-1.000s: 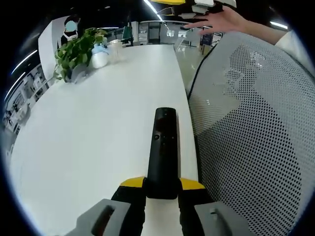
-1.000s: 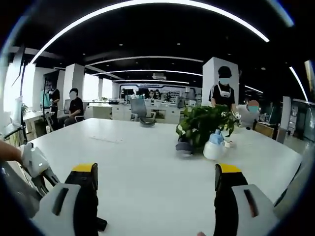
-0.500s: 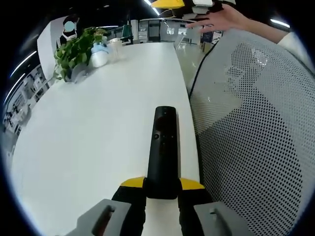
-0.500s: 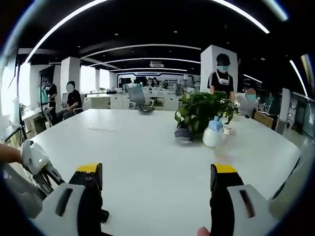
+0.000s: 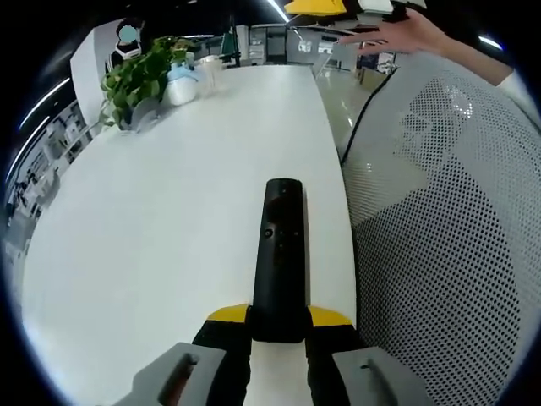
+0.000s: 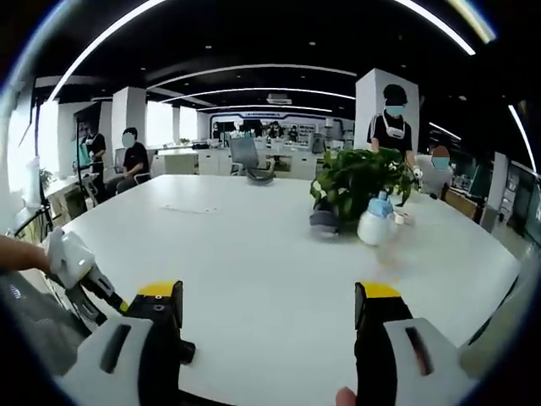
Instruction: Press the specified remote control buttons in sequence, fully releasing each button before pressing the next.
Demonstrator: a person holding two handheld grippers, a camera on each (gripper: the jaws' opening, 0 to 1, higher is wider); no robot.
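On the left, the left claw (image 5: 279,326) is seen clamped on the near end of a black remote control (image 5: 280,254), which is held pointing forward above the white desk (image 5: 152,220), close to its right edge. The remote's buttons (image 5: 269,233) face up and are left uncovered. Beyond it, at the far end of the desk, a potted plant (image 5: 139,76) and a white bottle (image 5: 179,85) are placed close together, and a mesh chair back (image 5: 448,220) is seen beside the desk on the right.

In the right gripper view, the left claw (image 6: 80,275) is seen at the left edge, held in a person's hand. The right claw (image 6: 266,317) is spread wide and nothing is gripped or touched by it; it is held above the desk (image 6: 254,254), aimed toward the potted plant (image 6: 359,182) and white bottle (image 6: 374,224) rather than at the remote.

As far as can be judged, no button is being pressed at this moment, and how many presses have been made cannot be told. The remote is secured and presented; the right claw has yet to be brought over the buttons for a press, with full release to be made after each.
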